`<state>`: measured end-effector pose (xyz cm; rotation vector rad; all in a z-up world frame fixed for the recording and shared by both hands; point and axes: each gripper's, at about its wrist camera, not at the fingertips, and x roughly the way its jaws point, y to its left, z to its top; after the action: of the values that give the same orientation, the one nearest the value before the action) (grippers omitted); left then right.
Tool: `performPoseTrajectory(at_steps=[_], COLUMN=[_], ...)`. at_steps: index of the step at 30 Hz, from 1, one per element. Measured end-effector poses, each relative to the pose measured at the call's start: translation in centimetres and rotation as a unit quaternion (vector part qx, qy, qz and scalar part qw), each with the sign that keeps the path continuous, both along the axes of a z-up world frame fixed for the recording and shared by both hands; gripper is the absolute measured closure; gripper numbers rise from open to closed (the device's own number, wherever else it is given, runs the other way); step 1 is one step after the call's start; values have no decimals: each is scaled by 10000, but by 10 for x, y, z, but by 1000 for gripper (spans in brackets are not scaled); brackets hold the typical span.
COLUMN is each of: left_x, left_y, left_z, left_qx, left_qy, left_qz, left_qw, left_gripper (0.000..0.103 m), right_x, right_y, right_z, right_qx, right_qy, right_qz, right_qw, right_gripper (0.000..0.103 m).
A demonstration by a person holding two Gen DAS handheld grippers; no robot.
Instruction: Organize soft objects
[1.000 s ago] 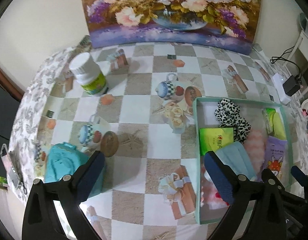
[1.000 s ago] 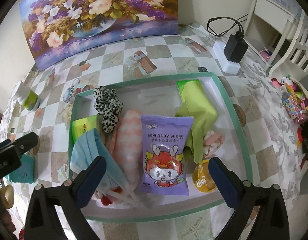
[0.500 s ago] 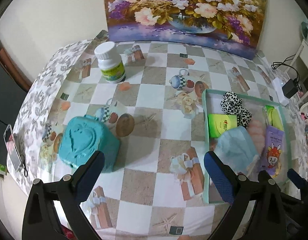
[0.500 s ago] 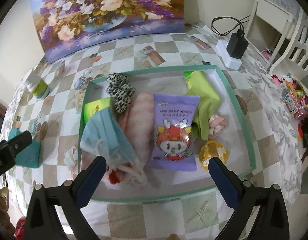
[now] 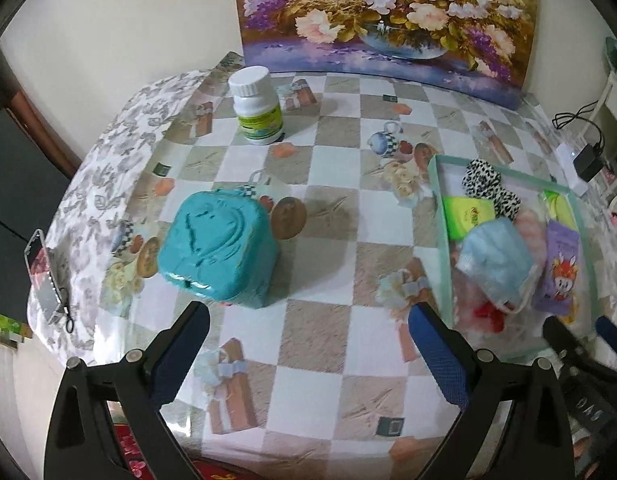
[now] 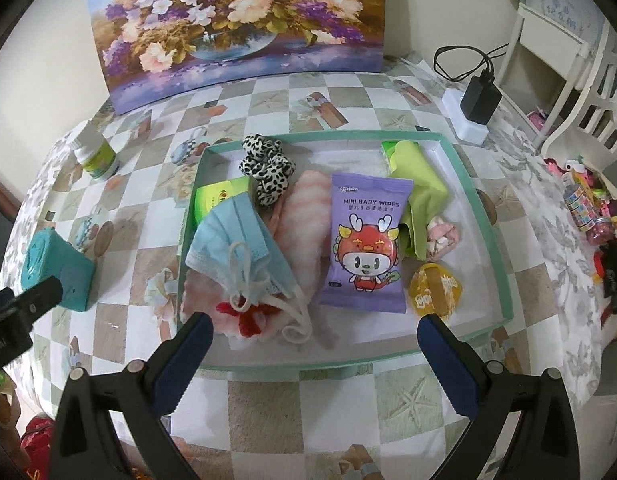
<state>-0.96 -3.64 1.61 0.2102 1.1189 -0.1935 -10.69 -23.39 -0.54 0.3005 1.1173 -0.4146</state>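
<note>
I am holding the left gripper [image 5: 306, 344] above the near part of the table [image 5: 328, 216], its fingers [image 5: 180, 354] spread wide and gripping nothing. Just ahead of it the teal heart-embossed box [image 5: 216, 246] is sitting on the checked cloth, apart from the fingers. Farther back a white bottle with a green label [image 5: 257, 106] is standing upright near the flower painting [image 5: 388, 16], which is leaning against the wall.

I am keeping the right gripper [image 6: 314, 354] over the near edge of the green-rimmed tray [image 6: 490, 240], fingers [image 6: 448, 364] likewise wide apart and empty. The soft things are lying inside the tray: a blue face mask [image 6: 236, 244] is resting on a pink fluffy cloth [image 6: 304, 216] at the left, with something red [image 6: 248, 314] showing under the mask's ear loops. A leopard-print scrunchie [image 6: 266, 168] is lying toward the back, beside a green packet [image 6: 216, 198]. The purple baby wipes pack [image 6: 366, 244] is lying in the middle, partly overlapping the pink cloth. To its right are a lime green cloth [image 6: 418, 196], a small pink and white bag [image 6: 442, 236] and a yellow round packet [image 6: 434, 290].

Beyond the tray a black charger [image 6: 478, 98] is sitting plugged into a white power strip [image 6: 468, 130]
</note>
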Motion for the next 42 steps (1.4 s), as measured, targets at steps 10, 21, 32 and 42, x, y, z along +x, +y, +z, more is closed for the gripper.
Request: performPoseTrajectory(at_steps=[10, 21, 32, 42], left_x=[-12, -17, -16, -13], left_y=[15, 19, 17, 20], left_z=[2, 5, 5, 6], left_qx=[63, 86, 65, 123], left_qy=[-89, -155, -156, -207], left_qz=[23, 41, -42, -42], left_qw=[9999, 9998, 9998, 9997], left_gripper=[3, 3, 3, 3], right_x=[-8, -11, -8, -6], right_y=[2, 5, 8, 10], right_z=[7, 13, 12, 13], right_qx=[-5, -69, -40, -91], right_qy=[-118, -191, -177, -199], right_qz=[-57, -38, 75, 171], right_qw=[9999, 9998, 9998, 9996], right_gripper=[0, 0, 0, 0])
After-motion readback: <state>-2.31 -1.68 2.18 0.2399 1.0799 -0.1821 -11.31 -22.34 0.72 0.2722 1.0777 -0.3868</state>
